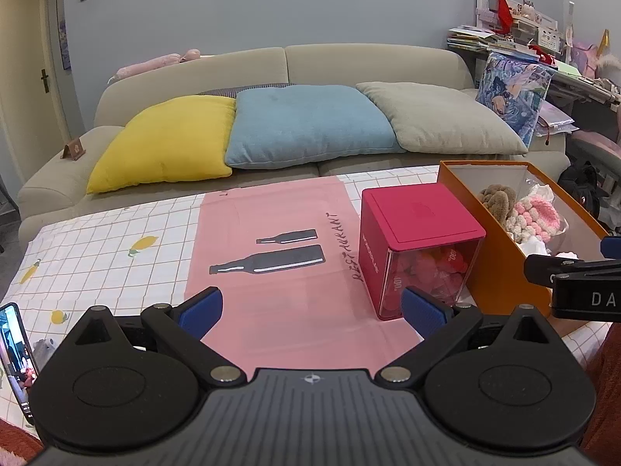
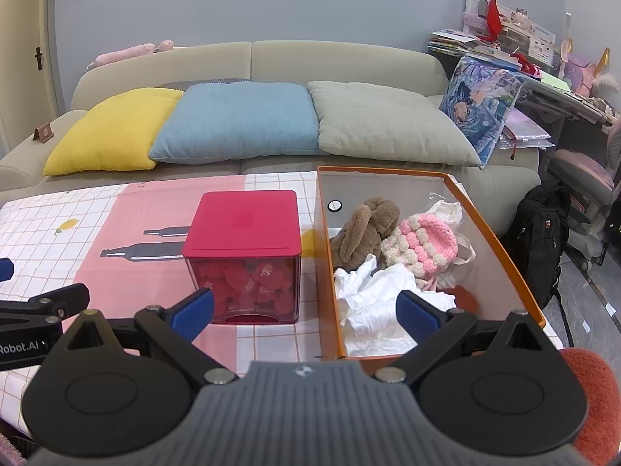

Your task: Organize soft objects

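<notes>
An orange box [image 2: 500, 240] stands on the table at the right and holds a brown plush toy [image 2: 365, 233], a pink and cream knitted hat [image 2: 423, 246] and crumpled white fabric [image 2: 372, 295]. The box [image 1: 493, 248] also shows in the left wrist view, with the plush [image 1: 498, 200] and the hat [image 1: 535, 217] inside. My left gripper [image 1: 310, 310] is open and empty above the pink mat [image 1: 271, 233]. My right gripper [image 2: 306, 314] is open and empty just before the box's near end.
A red-lidded clear cube [image 2: 244, 256] full of red items stands left of the box, also seen in the left wrist view [image 1: 419, 248]. A phone [image 1: 15, 357] lies at the table's left edge. A sofa with yellow, blue and grey cushions [image 2: 240, 124] stands behind. A black backpack [image 2: 539, 237] sits on the floor.
</notes>
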### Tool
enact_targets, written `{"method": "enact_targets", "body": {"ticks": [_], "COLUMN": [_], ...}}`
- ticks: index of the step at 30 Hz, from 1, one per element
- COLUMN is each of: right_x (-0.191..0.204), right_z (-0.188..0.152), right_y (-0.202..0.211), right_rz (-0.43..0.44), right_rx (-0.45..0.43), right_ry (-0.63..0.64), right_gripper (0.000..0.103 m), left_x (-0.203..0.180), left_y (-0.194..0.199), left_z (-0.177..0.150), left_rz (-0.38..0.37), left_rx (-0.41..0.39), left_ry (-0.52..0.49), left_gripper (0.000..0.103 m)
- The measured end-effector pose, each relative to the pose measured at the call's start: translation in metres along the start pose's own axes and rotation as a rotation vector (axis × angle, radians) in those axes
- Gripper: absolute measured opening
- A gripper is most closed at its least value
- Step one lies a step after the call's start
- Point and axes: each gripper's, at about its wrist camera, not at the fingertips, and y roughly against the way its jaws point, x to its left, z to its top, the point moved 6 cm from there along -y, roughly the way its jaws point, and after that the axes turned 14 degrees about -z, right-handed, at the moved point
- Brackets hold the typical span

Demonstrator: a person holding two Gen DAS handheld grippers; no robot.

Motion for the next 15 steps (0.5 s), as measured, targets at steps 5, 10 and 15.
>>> {"method": "enact_targets", "body": {"ticks": [5,10,15], "right_x": [0.0007,0.0011,0.0011], "right_z": [-0.0004,-0.0015,-0.0022], "right_y": [-0.0008,-0.0022,-0.0028], "right_rz": [0.002,0.005,0.007], "right_rx": [0.001,0.006,0.011], "right_ry": [0.003,0.004,0.006], "right_gripper": [0.098,0.098,0.098], "left_x": [0.0,0.0,0.0002], "left_y": [0.0001,0.0001,0.0003], "left_z": [-0.0001,0.0,-0.0005], "left_rz": [-0.001,-0.001,-0.002], "left_rx": [0.0,0.001,0.0], "left_ry": [0.001,0.002,0.002], "left_gripper": [0.103,0.103,0.103]}}
